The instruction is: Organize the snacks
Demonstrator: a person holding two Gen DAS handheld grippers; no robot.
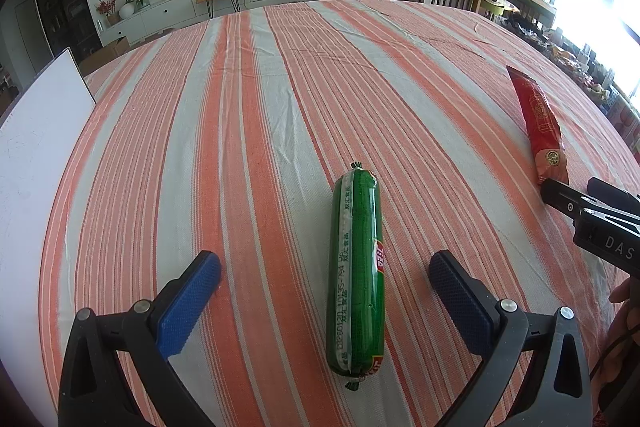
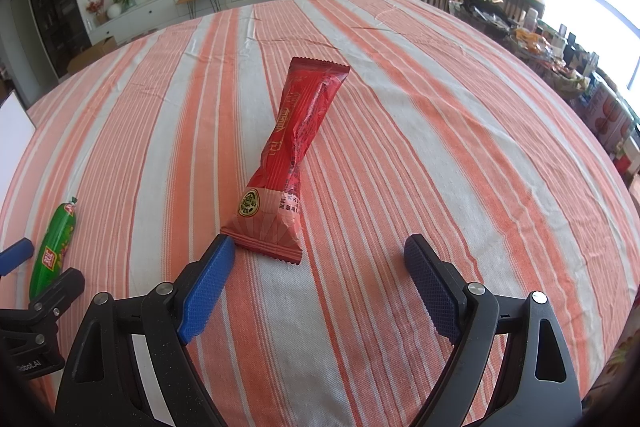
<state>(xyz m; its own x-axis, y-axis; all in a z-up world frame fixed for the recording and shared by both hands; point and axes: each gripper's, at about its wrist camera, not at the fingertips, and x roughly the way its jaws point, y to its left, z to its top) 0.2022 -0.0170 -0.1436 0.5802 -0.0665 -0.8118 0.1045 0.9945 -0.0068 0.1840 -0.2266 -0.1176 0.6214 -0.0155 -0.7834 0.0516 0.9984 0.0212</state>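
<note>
A green sausage stick (image 1: 357,275) lies lengthwise on the striped cloth between the open fingers of my left gripper (image 1: 325,269); neither pad touches it. It also shows at the left edge of the right wrist view (image 2: 54,249). A red snack packet (image 2: 294,151) lies just ahead of my right gripper (image 2: 320,255), which is open; the packet's near end rests by the left fingertip (image 2: 222,251). In the left wrist view the packet (image 1: 538,123) is at the far right, with the right gripper's body (image 1: 592,219) just behind it.
The table carries an orange and white striped cloth (image 1: 260,107). A white board (image 1: 36,131) lies at the table's left edge. Cluttered boxes and goods (image 2: 560,55) stand past the right edge. Chairs and a TV unit are beyond the far edge.
</note>
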